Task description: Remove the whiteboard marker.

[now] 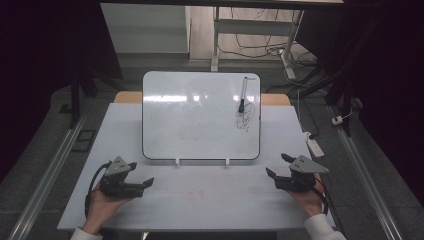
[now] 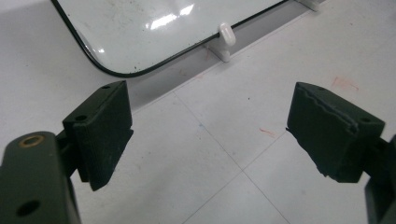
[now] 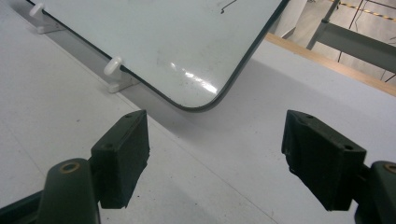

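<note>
A pale grey surface (image 1: 200,200) fills the foreground of the high view, and on it a white dry-erase board (image 1: 200,117) stands tilted back on two small white clips (image 1: 176,161). The board's face is mostly bare; a black scribble (image 1: 246,120) sits near its upper right part, and a marker (image 1: 243,95) with a black tip clings to the board just above that scribble, touching or nearly touching its top.

At the near edge, a person's two hands rest on the surface, each holding a tool. The left claw (image 1: 142,184) lies well to the left of the board's lower corner, its jaws spread wide with nothing between them; its own view shows only bare surface through the gap (image 2: 210,135). The right claw (image 1: 277,167) sits near the board's lower right corner, likewise released and empty, looking up at the board's rounded corner (image 3: 196,105).

Judged from how things lie, the work on the board has not begun in earnest: neither claw touches the marker, which is well apart from both, and the scribble remains on the board. Whatever is intended, writing or wiping, a reach to the upper right of the board looks to be the first step left, most likely for the right claw.
</note>
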Demonstrator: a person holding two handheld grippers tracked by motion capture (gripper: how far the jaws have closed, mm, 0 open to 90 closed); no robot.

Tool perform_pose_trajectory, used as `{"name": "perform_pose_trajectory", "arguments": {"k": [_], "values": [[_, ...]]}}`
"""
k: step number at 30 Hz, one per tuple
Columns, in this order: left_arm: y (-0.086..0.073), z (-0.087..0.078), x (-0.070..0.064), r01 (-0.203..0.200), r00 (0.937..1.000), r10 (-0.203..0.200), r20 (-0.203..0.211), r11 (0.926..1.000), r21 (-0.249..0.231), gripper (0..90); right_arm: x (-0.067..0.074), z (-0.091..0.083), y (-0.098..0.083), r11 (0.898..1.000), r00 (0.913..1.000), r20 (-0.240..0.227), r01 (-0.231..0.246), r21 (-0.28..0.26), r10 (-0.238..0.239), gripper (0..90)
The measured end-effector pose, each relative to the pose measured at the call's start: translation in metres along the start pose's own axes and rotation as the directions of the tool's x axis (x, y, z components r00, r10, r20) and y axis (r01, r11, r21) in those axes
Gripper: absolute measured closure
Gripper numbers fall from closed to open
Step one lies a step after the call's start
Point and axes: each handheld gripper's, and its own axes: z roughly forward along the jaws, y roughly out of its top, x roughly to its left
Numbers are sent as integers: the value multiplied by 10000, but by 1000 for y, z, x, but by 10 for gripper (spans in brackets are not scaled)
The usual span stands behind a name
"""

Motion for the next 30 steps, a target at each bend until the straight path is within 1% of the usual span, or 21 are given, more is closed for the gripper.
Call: {"name": "perform_pose_trajectory", "arguments": {"k": [13, 20, 22, 23, 24, 28, 29, 30], "values": [[0, 2, -1, -125, 9999, 125, -30, 9999, 46, 149, 2, 2, 0, 9999, 9999, 130, 28, 98, -29, 232], [1, 5, -1, -262, 9997, 262, 22, 9996, 135, 149, 2, 2, 4, 9999, 9997, 188, -140, 93, 138, 239], [1, 7, 0, -295, 9996, 295, 29, 9995, 145, 149, 2, 2, 11, 9998, 9995, 245, -185, 42, 184, 243], [1, 7, 0, -295, 9996, 295, 29, 9995, 145, 149, 2, 2, 11, 9998, 9995, 245, -185, 42, 184, 243], [2, 8, 1, -307, 9995, 306, 41, 9994, 176, 150, 2, 2, 18, 9998, 9993, 303, -213, -33, 214, 245], [2, 9, 3, -239, 9997, 238, 44, 9996, 165, 152, 0, 5, 36, 9990, 9980, 455, -426, -162, 433, 257], [2, 9, 3, -239, 9997, 238, 44, 9996, 165, 152, 0, 5, 36, 9990, 9980, 455, -426, -162, 433, 257], [1, 10, 3, -254, 9997, 253, 45, 9994, 218, 152, -2, 9, 47, 9986, 9968, 596, -517, -149, 525, 265]]}}
